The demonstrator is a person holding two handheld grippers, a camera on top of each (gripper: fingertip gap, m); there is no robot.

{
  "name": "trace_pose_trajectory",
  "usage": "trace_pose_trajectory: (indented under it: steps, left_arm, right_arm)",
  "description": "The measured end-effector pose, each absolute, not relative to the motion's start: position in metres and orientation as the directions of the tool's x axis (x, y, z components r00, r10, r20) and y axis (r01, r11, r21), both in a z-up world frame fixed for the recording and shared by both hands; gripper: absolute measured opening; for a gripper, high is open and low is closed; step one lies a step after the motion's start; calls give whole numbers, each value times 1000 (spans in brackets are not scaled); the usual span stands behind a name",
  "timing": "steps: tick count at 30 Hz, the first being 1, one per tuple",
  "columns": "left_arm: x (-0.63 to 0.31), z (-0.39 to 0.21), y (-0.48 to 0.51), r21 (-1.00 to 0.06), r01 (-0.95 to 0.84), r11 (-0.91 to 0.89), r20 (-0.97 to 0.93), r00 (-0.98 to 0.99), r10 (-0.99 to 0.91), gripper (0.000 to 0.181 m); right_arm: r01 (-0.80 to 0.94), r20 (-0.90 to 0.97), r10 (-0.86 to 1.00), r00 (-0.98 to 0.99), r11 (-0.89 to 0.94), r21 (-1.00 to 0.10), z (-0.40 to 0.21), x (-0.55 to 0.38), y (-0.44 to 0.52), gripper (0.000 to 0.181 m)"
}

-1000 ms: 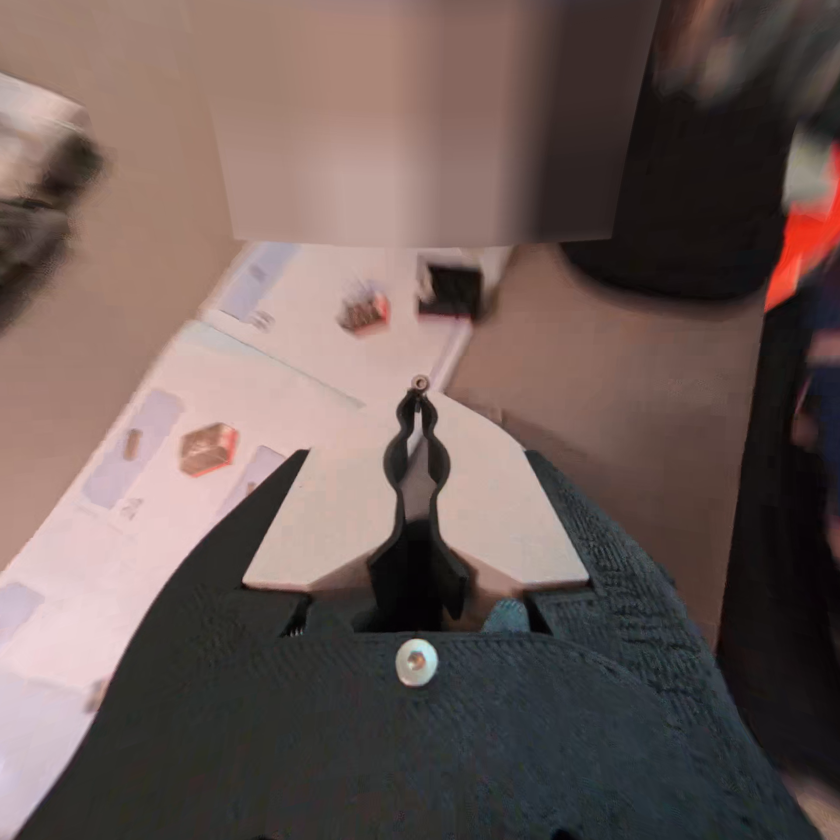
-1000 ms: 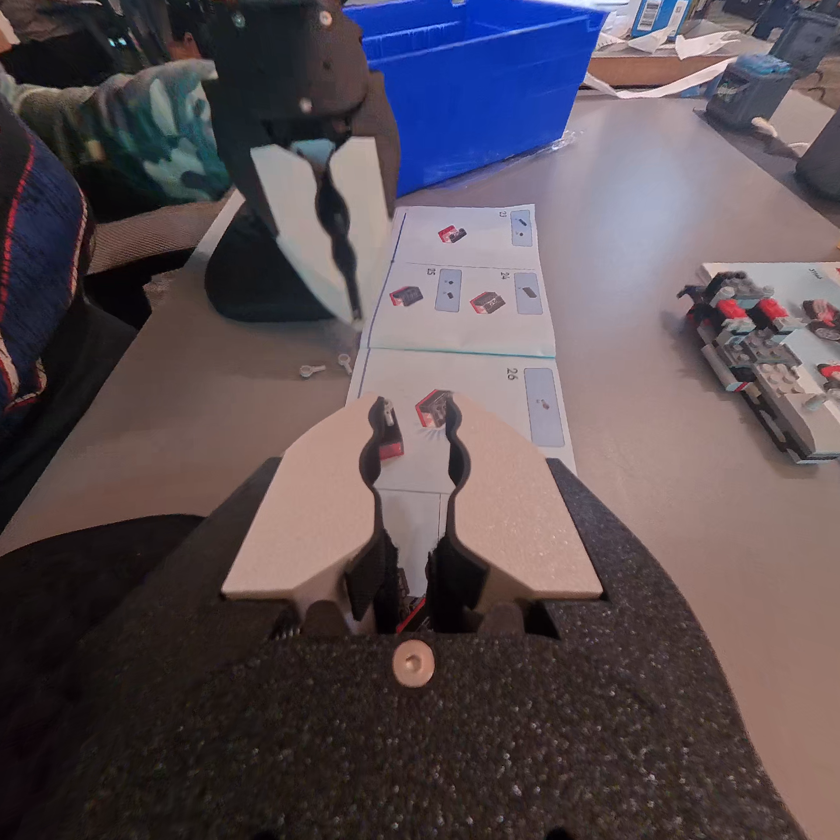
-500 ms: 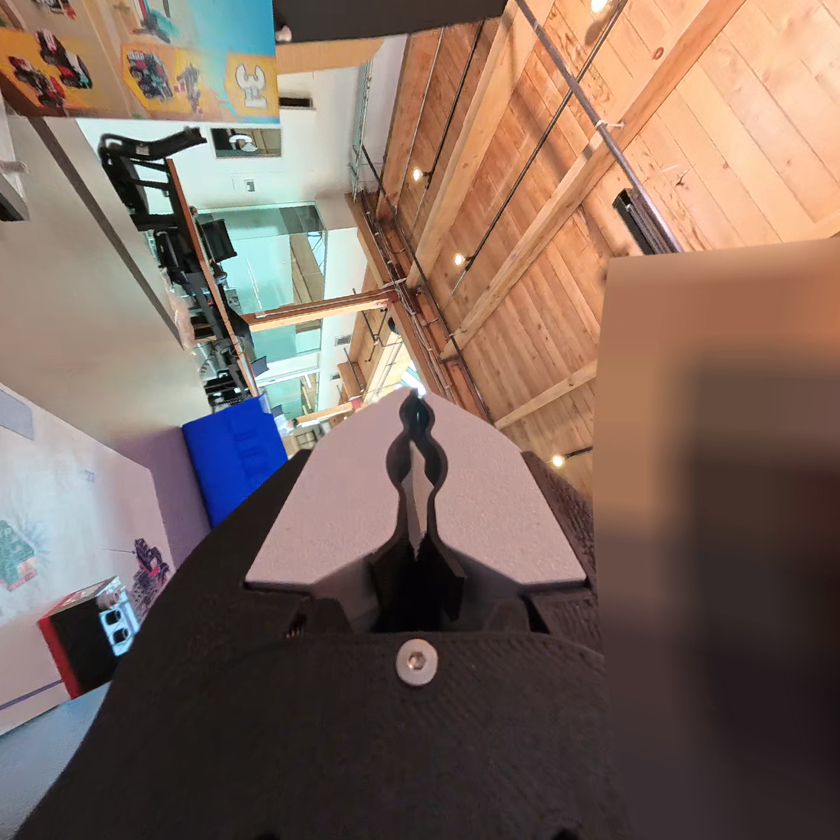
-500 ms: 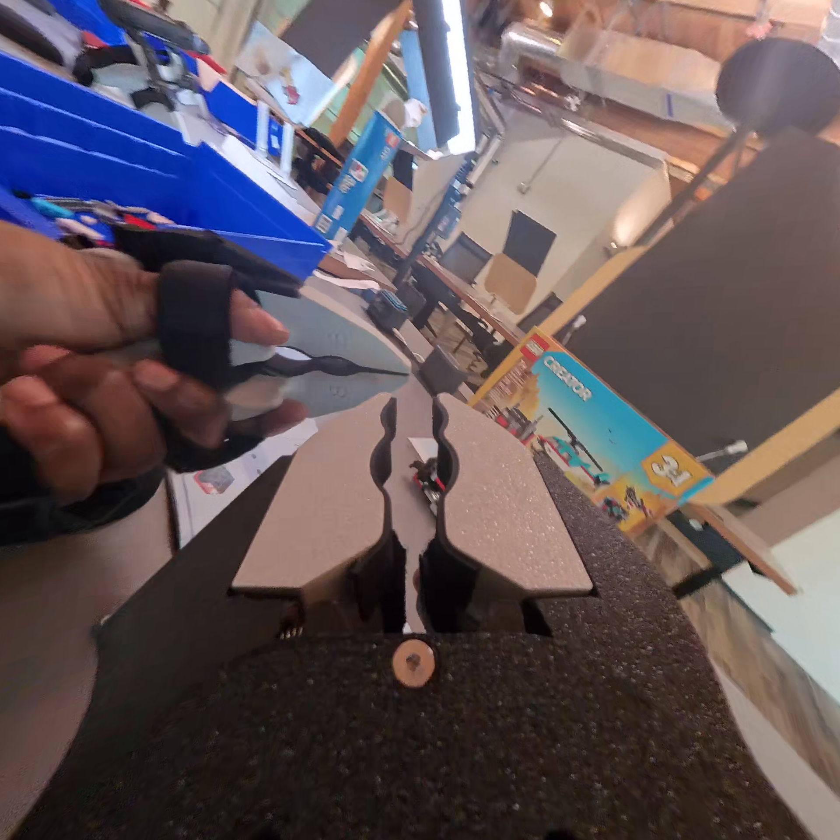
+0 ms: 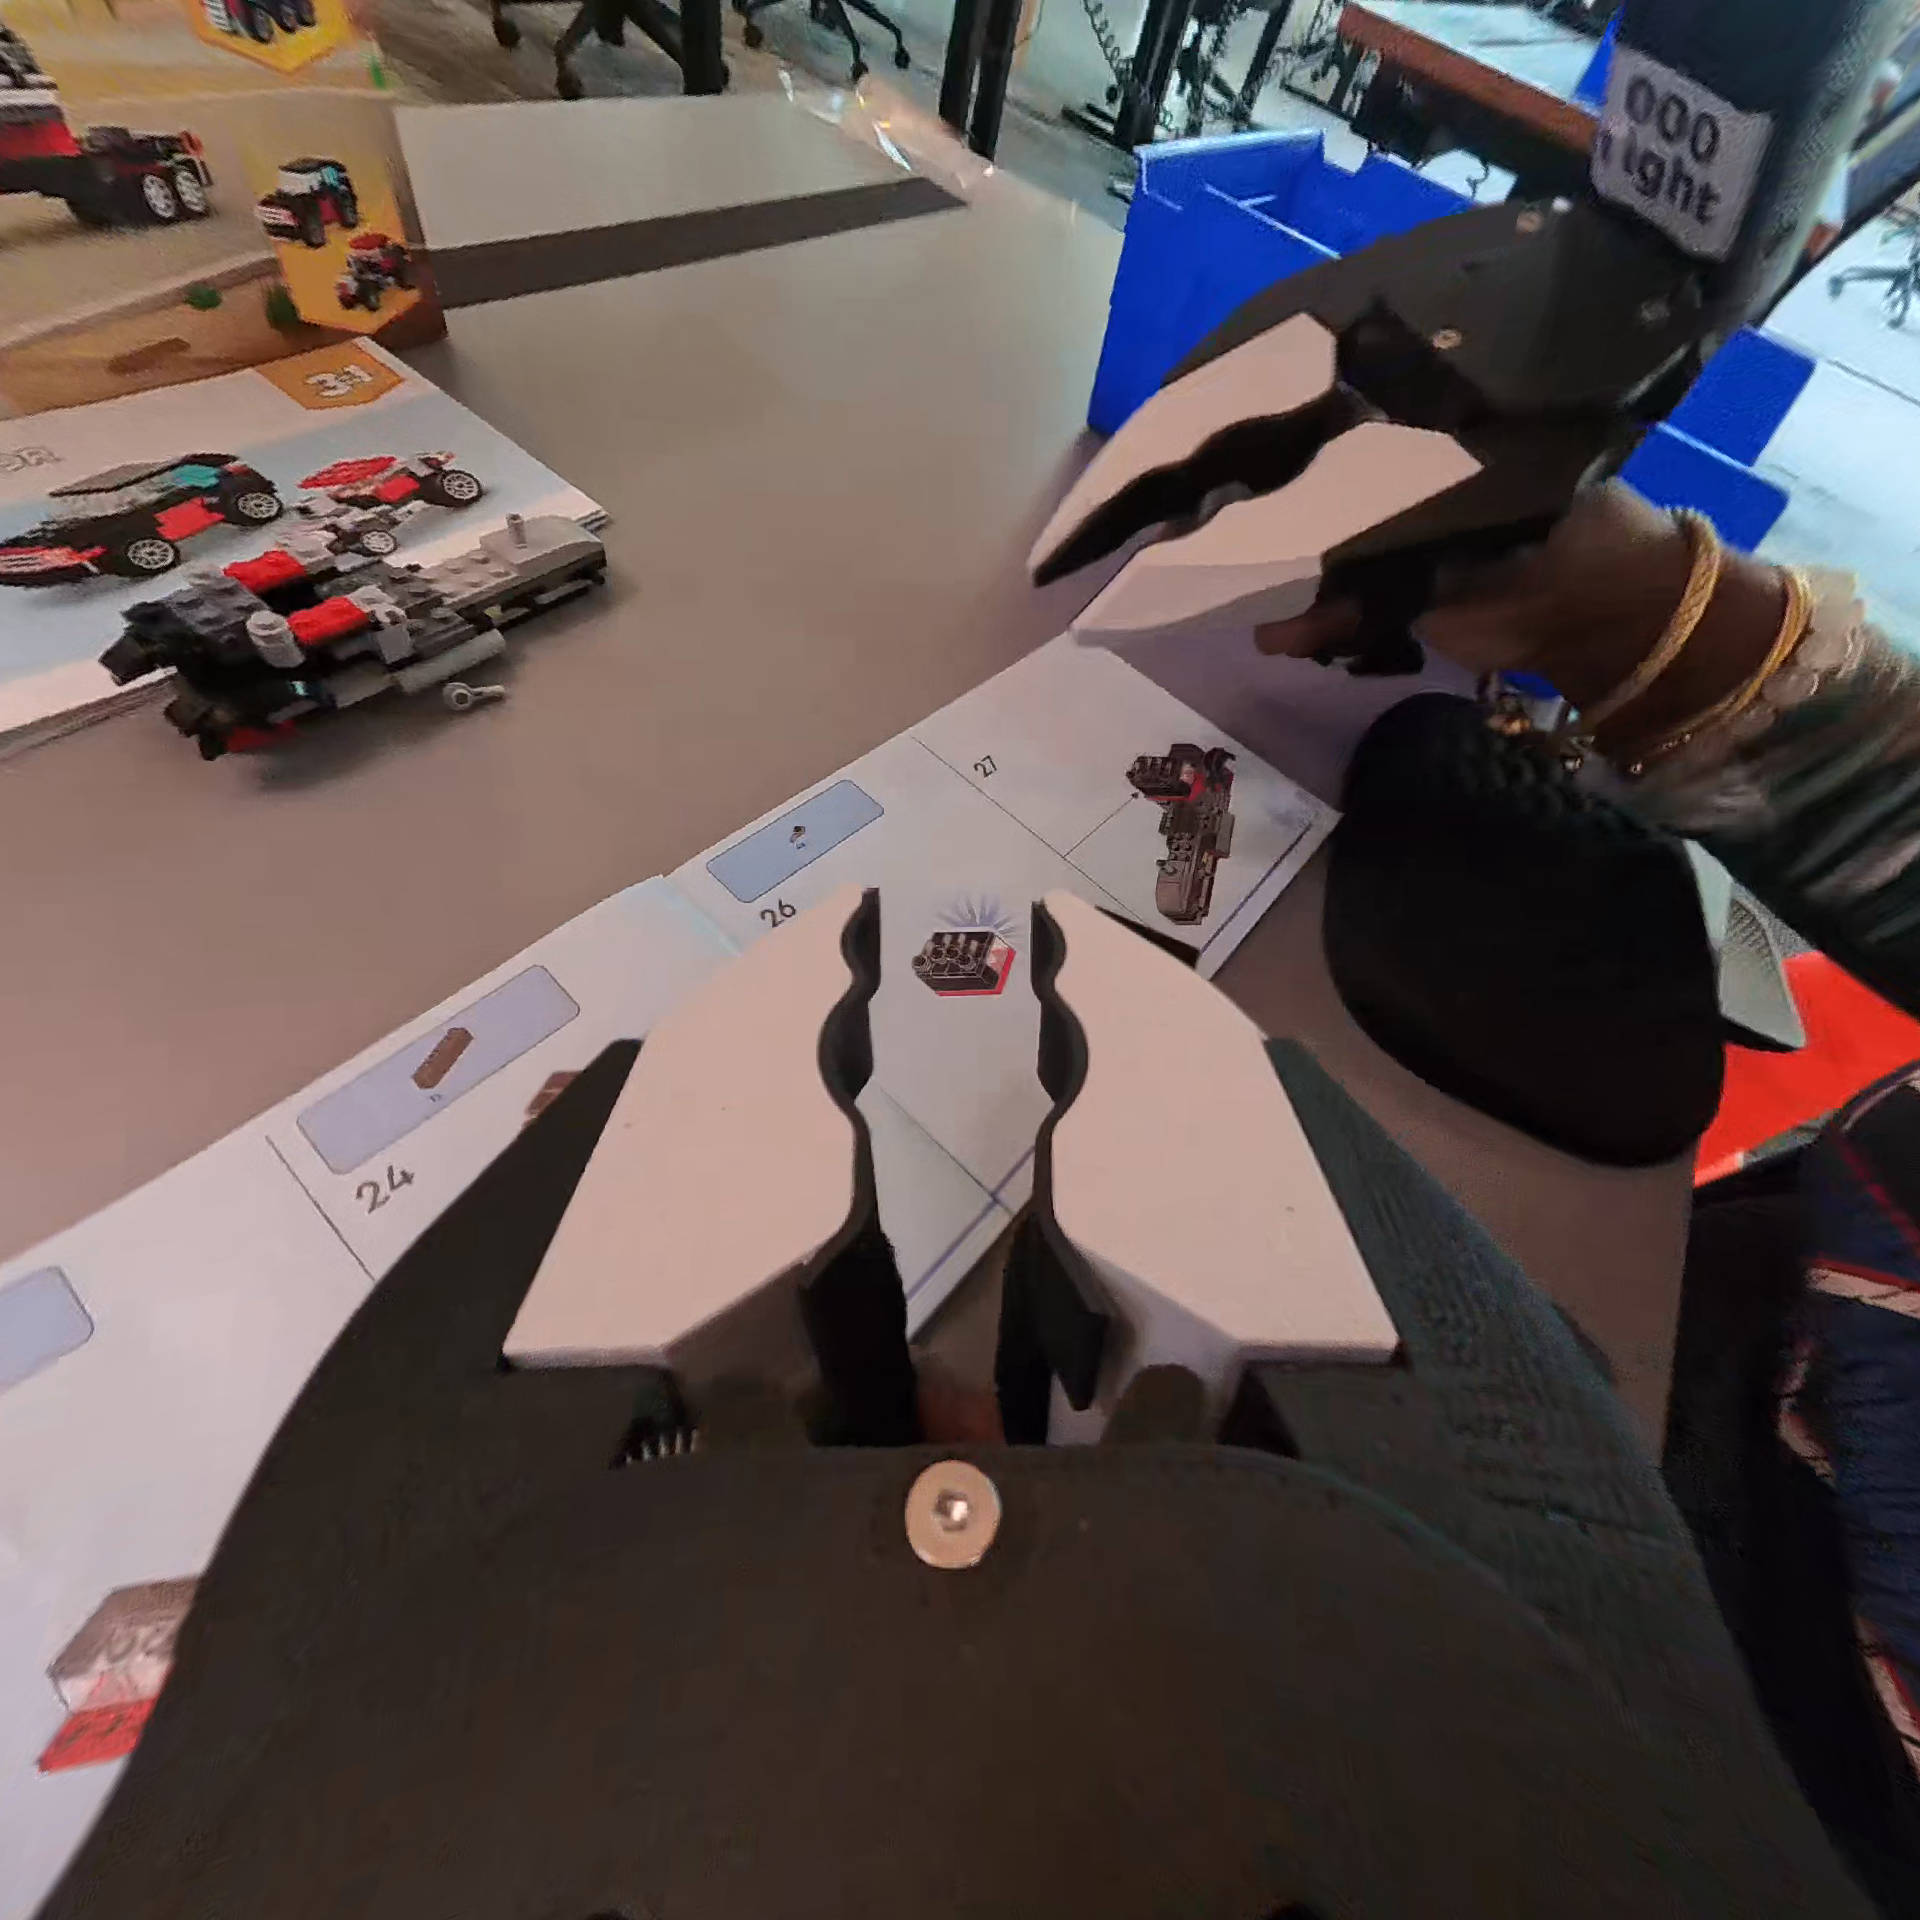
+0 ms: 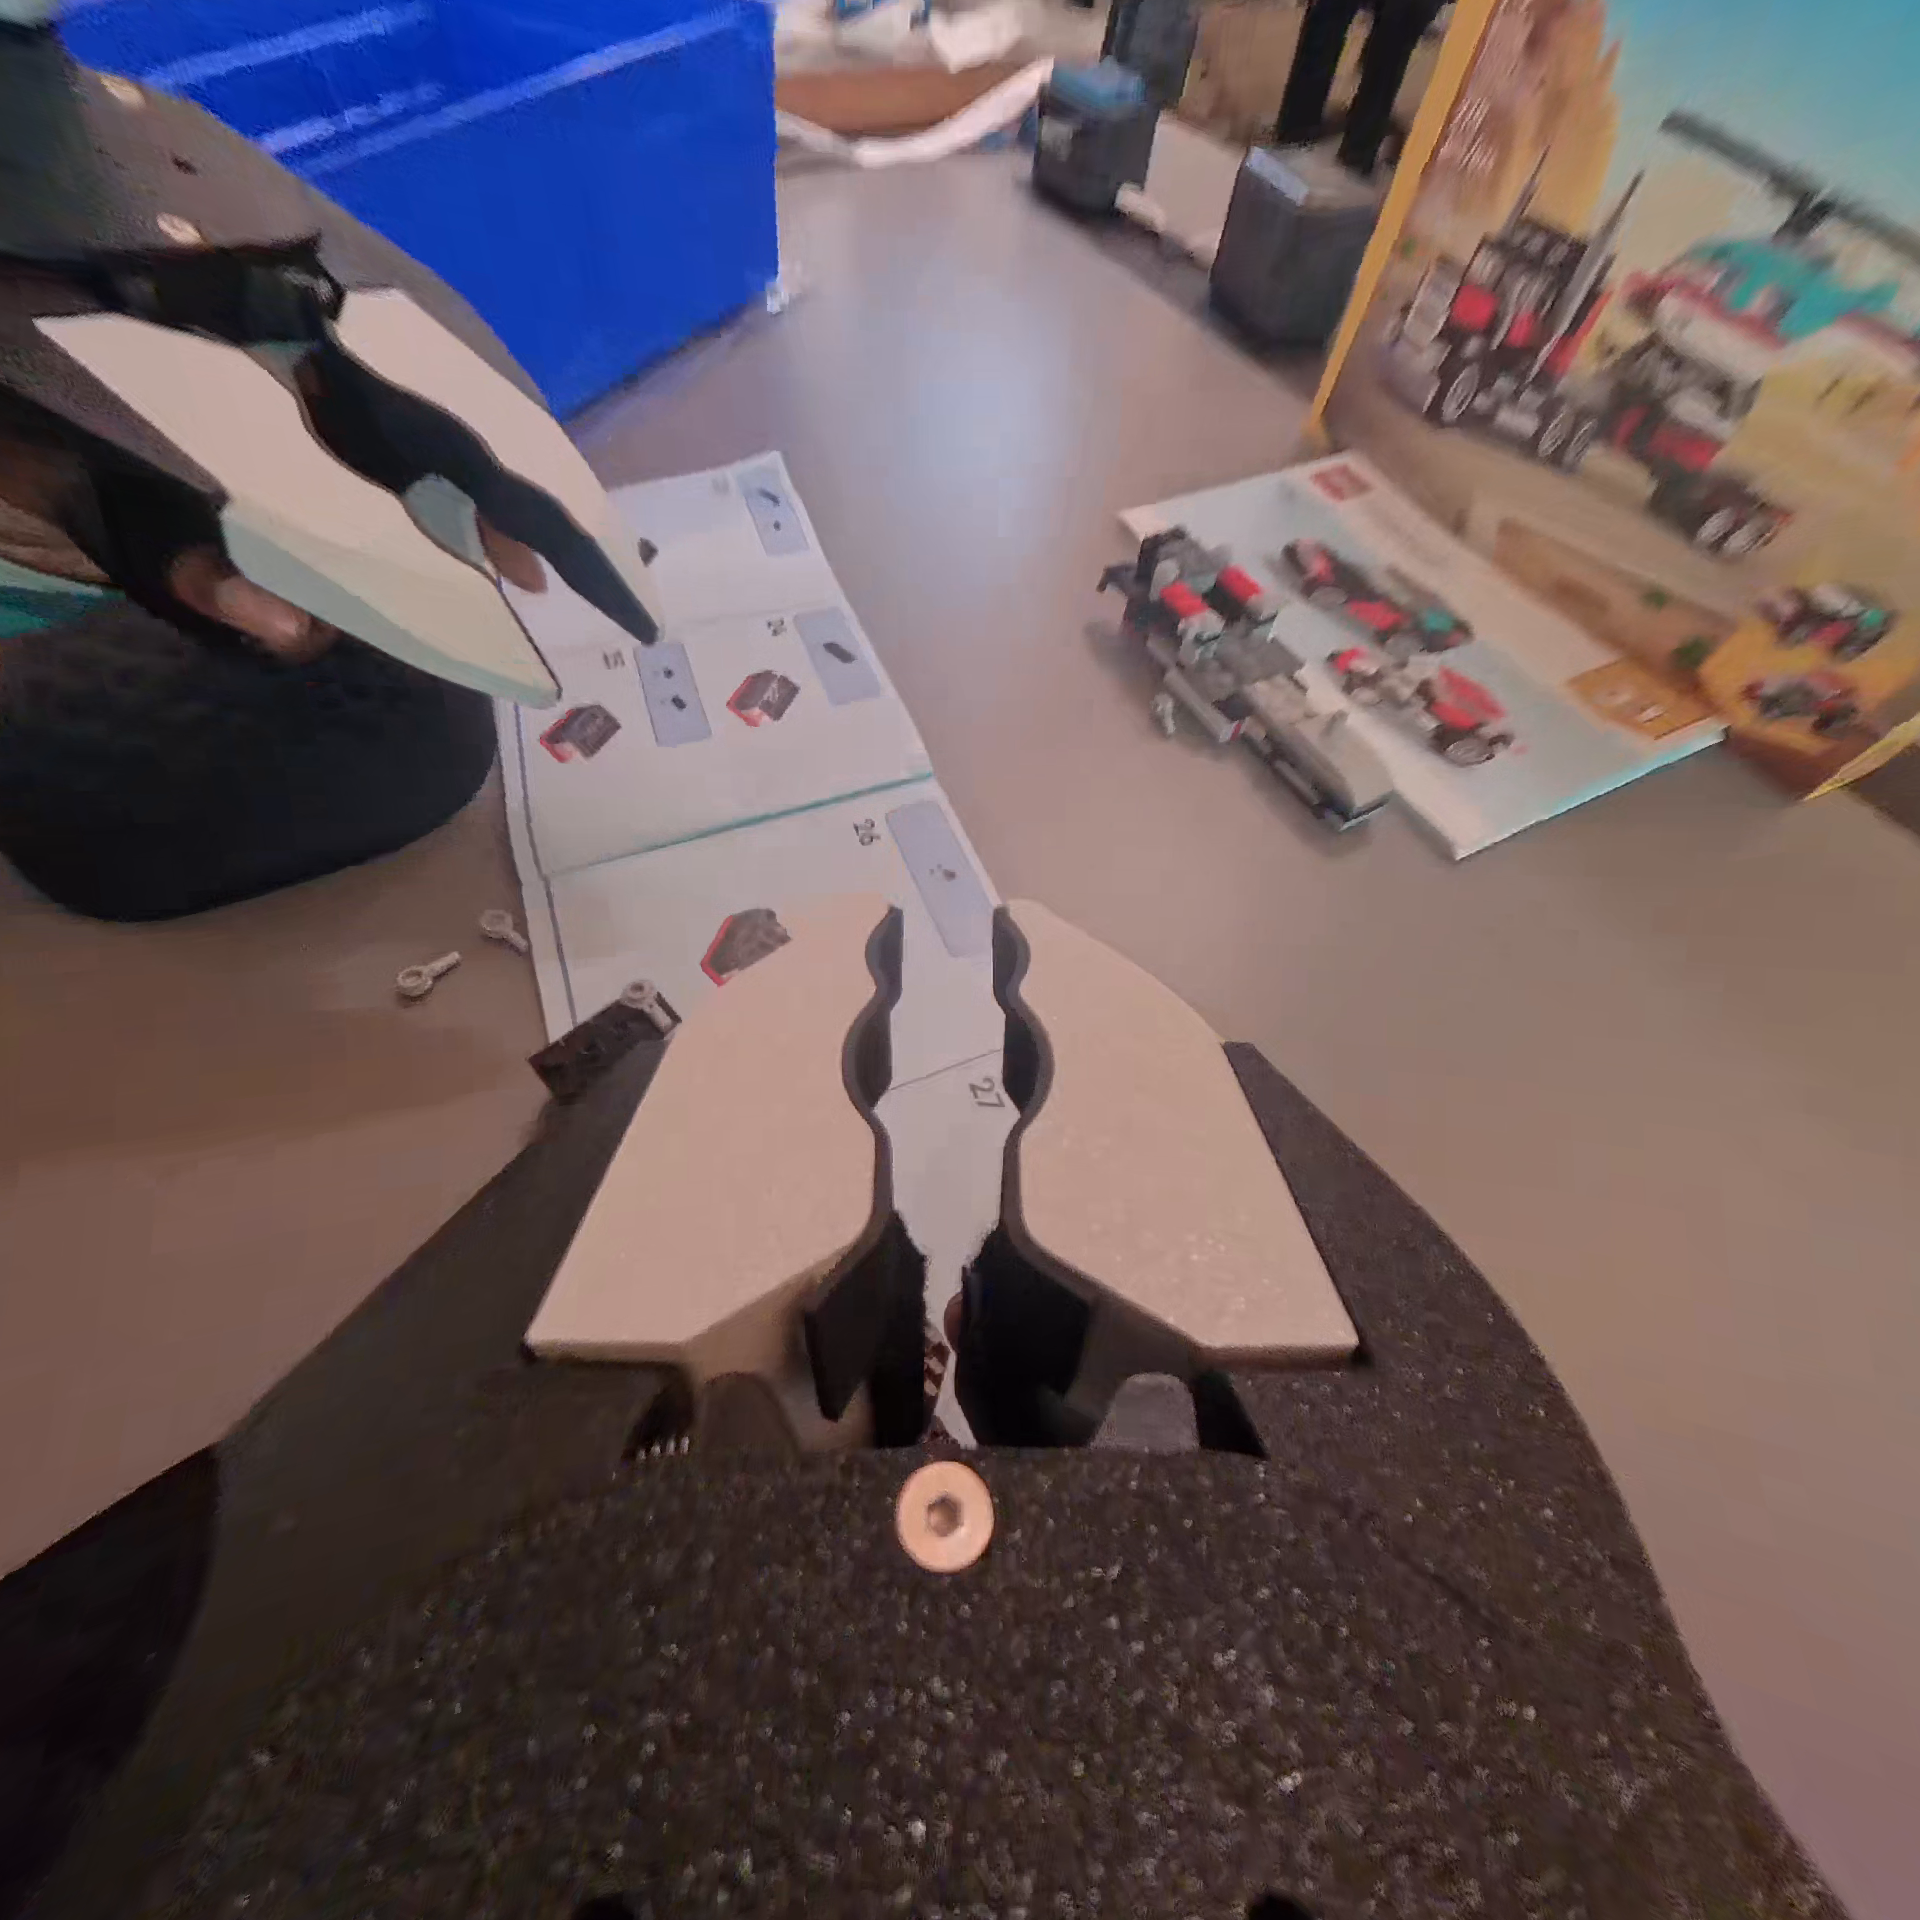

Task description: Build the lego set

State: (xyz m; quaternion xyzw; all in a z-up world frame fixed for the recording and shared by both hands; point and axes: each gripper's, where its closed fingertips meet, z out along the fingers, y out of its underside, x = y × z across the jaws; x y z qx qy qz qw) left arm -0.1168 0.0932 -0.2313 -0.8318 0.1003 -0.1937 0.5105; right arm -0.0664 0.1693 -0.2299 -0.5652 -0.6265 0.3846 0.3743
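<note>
My left gripper (image 5: 951, 914) is open and empty above the open instruction booklet (image 5: 644, 997). It also shows in the right wrist view (image 6: 597, 660), at the upper left over the booklet (image 6: 727, 790). My right gripper (image 6: 945, 925) is open and empty, low over the booklet's near page; in the left wrist view it hangs at the upper right (image 5: 1049, 561). The part-built black, grey and red lego vehicle (image 5: 353, 623) (image 6: 1247, 675) lies on the table. A small black lego block (image 6: 603, 1039) with a grey piece on top lies left of my right fingers.
Two small grey eyelet pieces (image 6: 426, 975) lie on the table by the booklet's edge; another (image 5: 473, 694) lies by the vehicle. A second booklet (image 6: 1455, 644), the lego box (image 6: 1662, 364), a blue bin (image 5: 1247, 239) (image 6: 520, 187) and a black cap (image 5: 1507, 935) surround the work area. The gap from one gripper's tips to the other's is roughly 10 cm. The small black lego block (image 6: 603, 1039) sits 7 cm or so from the ends of my left fingers.
Both grippers swung up toward the ceiling and came back down over the booklet. My left gripper, shut on a tiny grey piece a second ago, is now open.
</note>
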Motion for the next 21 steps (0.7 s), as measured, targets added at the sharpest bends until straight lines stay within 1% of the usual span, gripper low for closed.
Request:
trace_pose_trajectory:
  steps: [3, 5, 8, 10, 12, 16, 21]
  left_arm:
    - [-117, -233, 100, -895, 9, -445, 196, 905, -377, 29]
    - [-123, -232, 106, -915, -9, -403, 152, 919, -364, 29]
    - [-135, -217, 111, -958, 4, -285, 99, 944, -316, 29]
    - [-138, -203, 110, -984, 21, -178, 74, 950, -302, 29]
    - [-142, -198, 109, -993, 22, -118, 55, 958, -283, 29]
    - [-141, -197, 106, -994, 38, -98, 65, 953, -295, 29]
    - [-141, -198, 106, -992, 64, -105, 94, 946, -311, 29]
  right_arm:
    - [509, 38, 990, -135, 102, -855, -244, -82, 175, 17]
    - [542, 60, 985, -161, 139, -829, -252, -98, 184, 17]
    - [579, 54, 982, -181, 151, -801, -263, -128, 200, 16]
    - [599, 18, 983, -180, 124, -791, -271, -147, 209, 16]
    - [611, -11, 986, -164, 93, -786, -277, -164, 218, 15]
    - [634, -24, 989, -146, 75, -770, -288, -185, 229, 15]
    - [673, 11, 991, -137, 101, -733, -299, -195, 235, 14]
